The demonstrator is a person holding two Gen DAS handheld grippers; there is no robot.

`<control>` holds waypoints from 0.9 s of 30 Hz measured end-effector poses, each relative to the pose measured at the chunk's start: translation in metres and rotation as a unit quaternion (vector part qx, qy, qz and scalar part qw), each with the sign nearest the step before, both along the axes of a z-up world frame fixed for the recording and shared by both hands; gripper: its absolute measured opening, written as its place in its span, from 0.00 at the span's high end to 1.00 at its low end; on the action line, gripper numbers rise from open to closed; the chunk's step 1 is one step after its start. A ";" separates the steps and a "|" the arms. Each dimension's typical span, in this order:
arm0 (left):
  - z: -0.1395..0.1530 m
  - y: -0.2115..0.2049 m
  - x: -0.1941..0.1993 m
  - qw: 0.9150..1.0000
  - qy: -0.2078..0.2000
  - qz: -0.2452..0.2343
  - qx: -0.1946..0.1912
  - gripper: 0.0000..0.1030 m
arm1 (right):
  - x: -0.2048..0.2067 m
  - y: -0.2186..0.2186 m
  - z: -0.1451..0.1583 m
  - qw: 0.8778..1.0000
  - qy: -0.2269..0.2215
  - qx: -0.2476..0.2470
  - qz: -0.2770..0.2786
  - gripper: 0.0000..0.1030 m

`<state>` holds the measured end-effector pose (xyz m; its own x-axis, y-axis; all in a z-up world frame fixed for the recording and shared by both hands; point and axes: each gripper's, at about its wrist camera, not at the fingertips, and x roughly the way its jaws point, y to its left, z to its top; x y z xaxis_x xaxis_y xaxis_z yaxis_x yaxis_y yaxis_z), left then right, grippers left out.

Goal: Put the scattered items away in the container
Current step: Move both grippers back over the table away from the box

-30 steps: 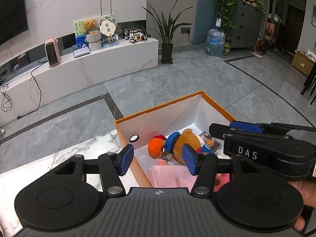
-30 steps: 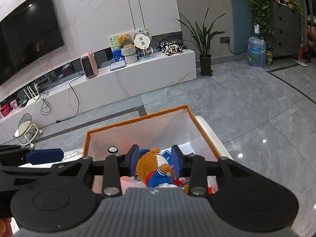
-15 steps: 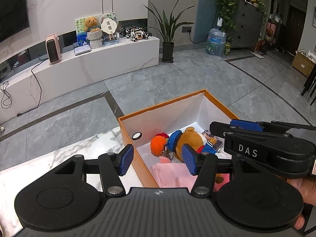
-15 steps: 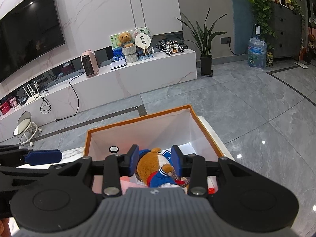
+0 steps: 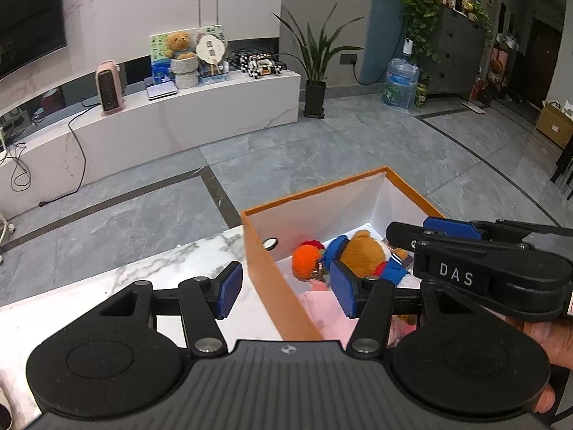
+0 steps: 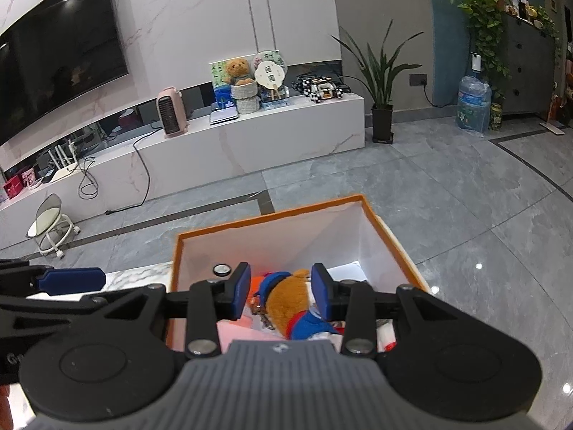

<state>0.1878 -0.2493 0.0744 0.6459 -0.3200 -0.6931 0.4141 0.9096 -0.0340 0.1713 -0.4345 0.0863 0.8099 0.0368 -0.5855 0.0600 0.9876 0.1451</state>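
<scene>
An orange box with white inner walls stands on the marble tabletop. Inside it lie a brown teddy bear in blue clothes, an orange knitted toy and a pink cloth. My left gripper hangs open over the box's left wall, holding nothing. My right gripper hovers open above the bear, its pads not pressing on it. One of its fingers shows over the box from the right.
Grey tiled floor lies beyond the table edge. Far off are a white TV bench with a pink heater, a potted plant, a water bottle and a small stool. A hand holds the right gripper.
The box sits slightly further right in the left wrist view. Both grippers keep the same opening and the box's contents lie as before.
</scene>
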 end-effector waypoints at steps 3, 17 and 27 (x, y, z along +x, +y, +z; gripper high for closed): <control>0.004 0.012 -0.002 1.000 -0.003 0.006 -0.001 0.38 | -0.001 0.009 0.002 1.000 -0.002 -0.003 0.007 0.60; 0.019 0.089 -0.020 0.998 -0.011 0.055 -0.008 0.38 | -0.007 0.063 0.011 0.998 -0.010 -0.012 0.054 0.60; 0.020 0.153 -0.040 0.995 -0.008 0.095 -0.006 0.38 | -0.014 0.107 0.016 0.995 -0.013 -0.031 0.094 0.59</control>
